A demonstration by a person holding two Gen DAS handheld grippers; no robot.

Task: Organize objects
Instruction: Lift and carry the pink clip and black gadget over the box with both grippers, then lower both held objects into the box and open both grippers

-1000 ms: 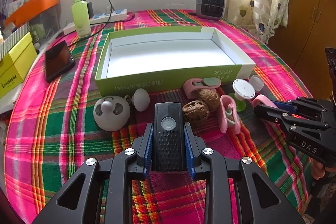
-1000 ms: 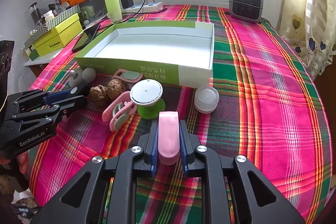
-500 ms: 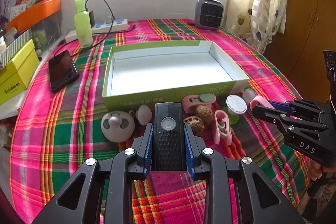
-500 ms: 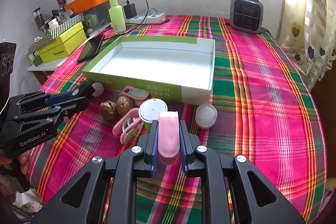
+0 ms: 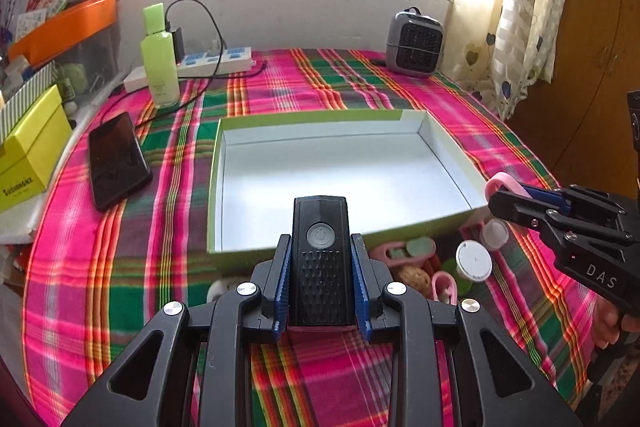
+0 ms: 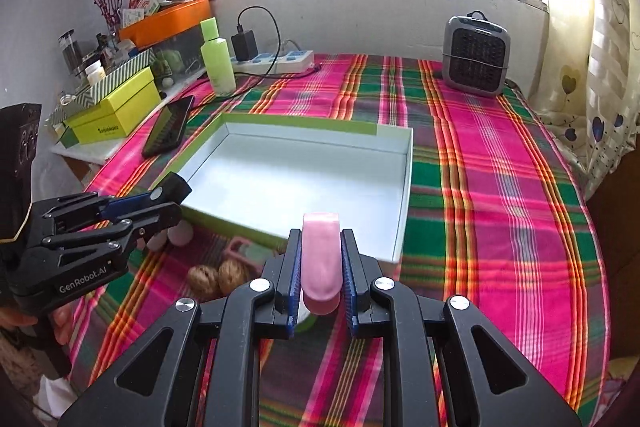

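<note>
I am lifting both claws up from the surface (image 5: 120, 287) compared with a second ago, and the green box (image 5: 456, 171) is now lying just ahead of and below each. My left claw (image 5: 320, 283) is grasping the black light (image 5: 320, 259), my right claw (image 6: 320, 267) is clamping the pink item (image 6: 320, 255), probably a clip. The walnuts (image 6: 218, 277) and other small pieces are staying behind beneath the claws, so I am judging two drops into the box next.

Walnuts (image 6: 218, 277) partly behind the right tongs (image 6: 320, 275), yellow box (image 5: 30, 155) cut by frame edge
</note>
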